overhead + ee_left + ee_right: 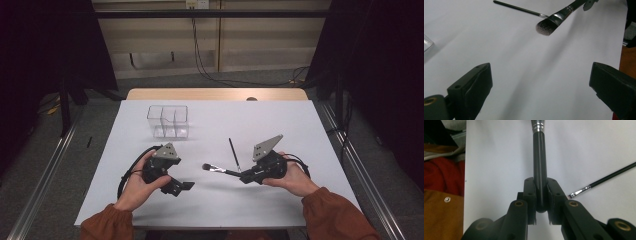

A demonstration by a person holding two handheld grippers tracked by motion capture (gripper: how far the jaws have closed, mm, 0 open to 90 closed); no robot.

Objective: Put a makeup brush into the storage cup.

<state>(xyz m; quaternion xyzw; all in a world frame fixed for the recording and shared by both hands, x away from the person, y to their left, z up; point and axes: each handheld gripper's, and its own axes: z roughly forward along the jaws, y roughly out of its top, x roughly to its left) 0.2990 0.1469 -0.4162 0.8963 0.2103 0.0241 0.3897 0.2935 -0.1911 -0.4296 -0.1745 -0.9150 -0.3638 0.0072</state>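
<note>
A: Right gripper (243,176) lay level in the person's hand, pointing toward nine o'clock, jaws clamped on the makeup brush (218,170), bristles leading, above the white table (280,120).

B: And the left?

A: Left gripper (187,186) sat low, aimed toward three o'clock, jaws wide with nothing between. The thin brush (234,154) lay at twelve o'clock of the held brush, the clear organizer (168,121) toward eleven

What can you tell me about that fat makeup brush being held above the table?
The thick black makeup brush has a glossy round handle, a shiny silver metal collar and a dense dark bristle head with pale tips. It lies roughly level above the white table, bristles toward the left gripper. The right gripper clamps its handle end between both fingers.
</note>
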